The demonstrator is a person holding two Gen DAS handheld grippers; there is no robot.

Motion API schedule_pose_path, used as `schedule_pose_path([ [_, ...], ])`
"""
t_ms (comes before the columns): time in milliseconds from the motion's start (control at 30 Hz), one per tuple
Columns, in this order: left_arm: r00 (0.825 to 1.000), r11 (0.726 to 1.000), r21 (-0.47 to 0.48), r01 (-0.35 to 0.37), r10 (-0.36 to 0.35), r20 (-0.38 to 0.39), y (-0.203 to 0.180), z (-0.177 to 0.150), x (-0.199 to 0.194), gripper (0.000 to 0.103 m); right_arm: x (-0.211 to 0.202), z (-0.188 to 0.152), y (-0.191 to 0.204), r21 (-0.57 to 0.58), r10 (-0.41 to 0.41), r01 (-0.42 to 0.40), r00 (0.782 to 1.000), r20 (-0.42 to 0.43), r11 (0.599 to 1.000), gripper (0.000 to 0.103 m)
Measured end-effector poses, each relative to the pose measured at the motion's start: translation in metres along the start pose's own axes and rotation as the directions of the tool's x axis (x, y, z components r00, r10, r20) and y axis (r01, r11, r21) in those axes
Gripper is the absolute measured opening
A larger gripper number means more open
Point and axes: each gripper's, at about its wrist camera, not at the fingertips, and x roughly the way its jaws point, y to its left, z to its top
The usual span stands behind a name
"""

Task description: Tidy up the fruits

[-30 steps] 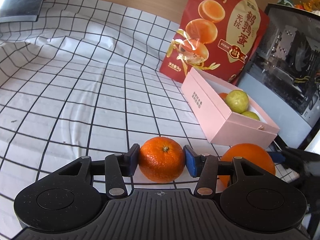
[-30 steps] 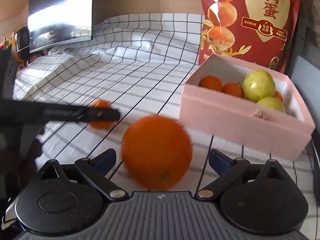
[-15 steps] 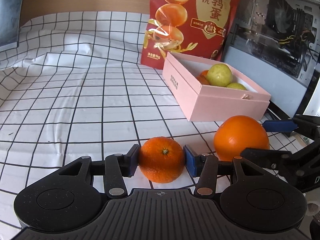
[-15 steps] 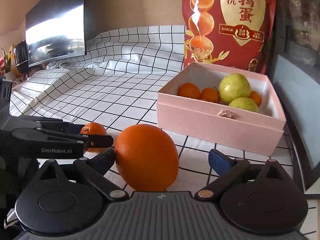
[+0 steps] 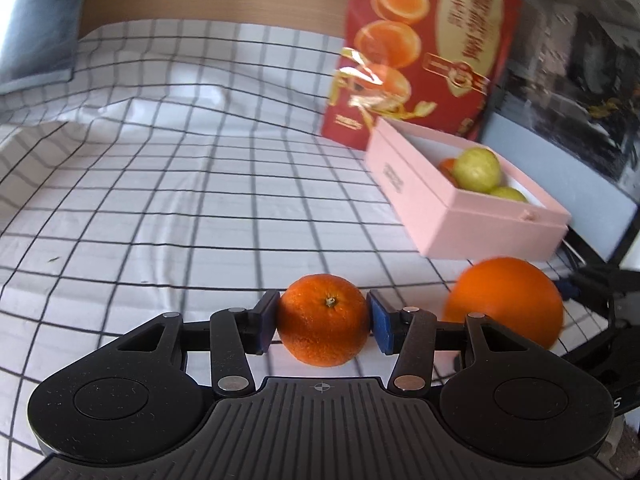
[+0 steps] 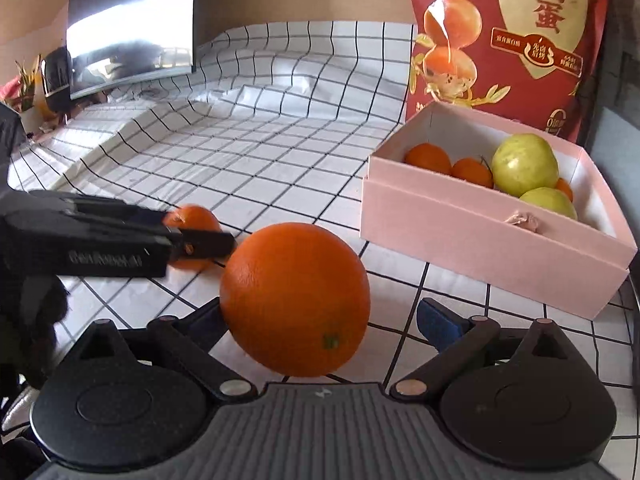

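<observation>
Now left gripper (image 5: 322, 322) clamped on tangerine (image 5: 323, 319), right gripper (image 6: 320, 322) spread wide around orange (image 6: 295, 298), pink box (image 6: 480, 232) of fruit near cloth's (image 6: 256, 152) right edge

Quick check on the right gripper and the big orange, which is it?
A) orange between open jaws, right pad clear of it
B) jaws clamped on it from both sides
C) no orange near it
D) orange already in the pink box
A: in the right wrist view the big orange sits between the right gripper's jaws, with a clear gap to the right pad.
</observation>
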Motion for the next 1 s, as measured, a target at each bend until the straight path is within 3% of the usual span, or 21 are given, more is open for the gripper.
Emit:
schedule_pose_path([
  [200, 1.0, 1.0, -0.025, 0.01, -0.01, 0.004, 0.006, 0.0, -0.002, 0.053, 0.01, 0.005, -0.001, 0.017, -0.007, 0.008, 0.999, -0.033, 1.0, 0.099],
  [400, 1.0, 0.998, -0.055, 0.029, -0.029, 0.006, 0.011, 0.001, -0.001, 0.053, 0.017, 0.008, 0.01, -0.032, -0.039, 0.038, 0.999, -0.038, 0.999, 0.091],
  [633, 1.0, 0.998, -0.051, 0.022, -0.021, 0.01, 0.01, 0.0, -0.003, 0.053, 0.011, 0.008, 0.014, -0.058, -0.009, 0.008, 1.0, -0.016, 0.998, 0.072],
  [867, 1.0, 0.998, -0.051, 0.021, -0.02, 0.01, 0.01, 0.0, -0.003, 0.053, 0.004, 0.007, 0.003, -0.005, 0.028, -0.029, 0.999, -0.032, 1.0, 0.072],
  [1000, 1.0, 0.999, -0.049, 0.015, -0.014, 0.013, 0.009, 0.0, -0.003, 0.053, -0.002, 0.003, -0.005, -0.008, -0.039, 0.039, 0.999, -0.024, 0.999, 0.072],
])
